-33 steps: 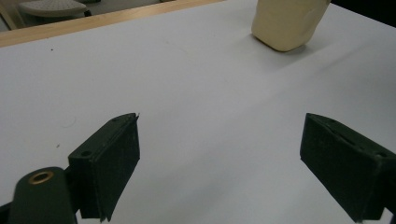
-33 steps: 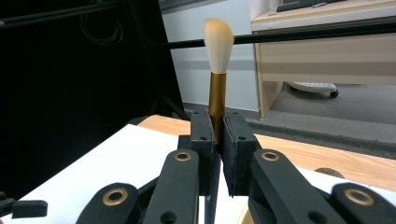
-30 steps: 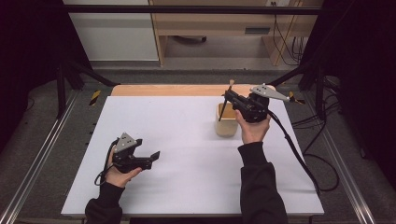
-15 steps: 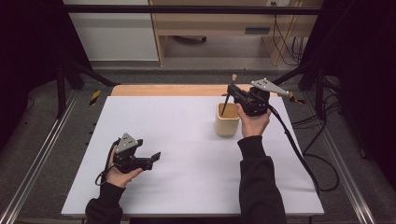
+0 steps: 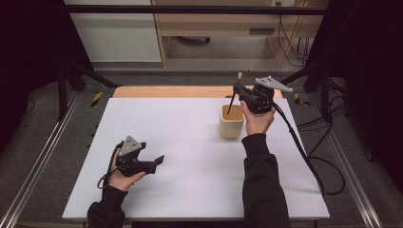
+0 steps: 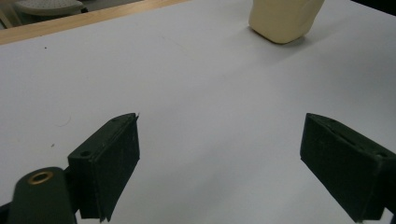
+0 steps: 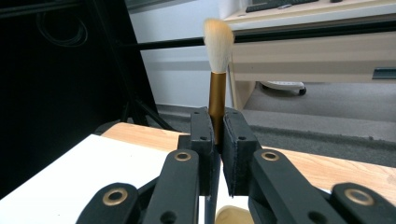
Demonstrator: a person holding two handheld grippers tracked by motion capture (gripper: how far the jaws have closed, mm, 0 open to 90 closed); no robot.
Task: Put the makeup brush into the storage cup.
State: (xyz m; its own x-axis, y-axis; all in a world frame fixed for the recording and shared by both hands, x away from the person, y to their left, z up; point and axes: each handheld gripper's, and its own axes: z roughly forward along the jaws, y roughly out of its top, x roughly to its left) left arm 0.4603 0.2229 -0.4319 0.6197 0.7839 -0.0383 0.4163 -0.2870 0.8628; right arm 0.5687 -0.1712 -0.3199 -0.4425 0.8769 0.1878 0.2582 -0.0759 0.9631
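Brush (image 7: pixel 217 70) clamped between the fingers (image 7: pixel 202 140) of the right gripper (image 7: pixel 215 140), seen along the gripper in the right gripper view: the two black pads are closed tight on the gold ferrule, the pale bristle tuft stands upright well above the fingertips, and the dark handle runs down between the pads and out below them. In the high view the right gripper (image 5: pixel 236 89) is held above the far right part of the white bench (image 5: pixel 190 142), with the brush (image 5: pixel 233 97) slanting from the bristles at the top down to the handle tip, which reaches into the open mouth of the cream-coloured cup (image 5: pixel 231 122). The cup stands upright on the bench just in front of and below the right hand (image 5: pixel 258 118), apart from the fingers. The left gripper (image 5: pixel 159 160) rests low over the near left part of the bench, well apart from cup and brush. In the left gripper view its fingers (image 6: pixel 109 163) stand wide open with bare white surface between them and hold nothing; the cup (image 6: pixel 284 18) appears far ahead of them, toward the upper right. A strip of wooden edge (image 5: pixel 190 91) runs along the far side of the bench.
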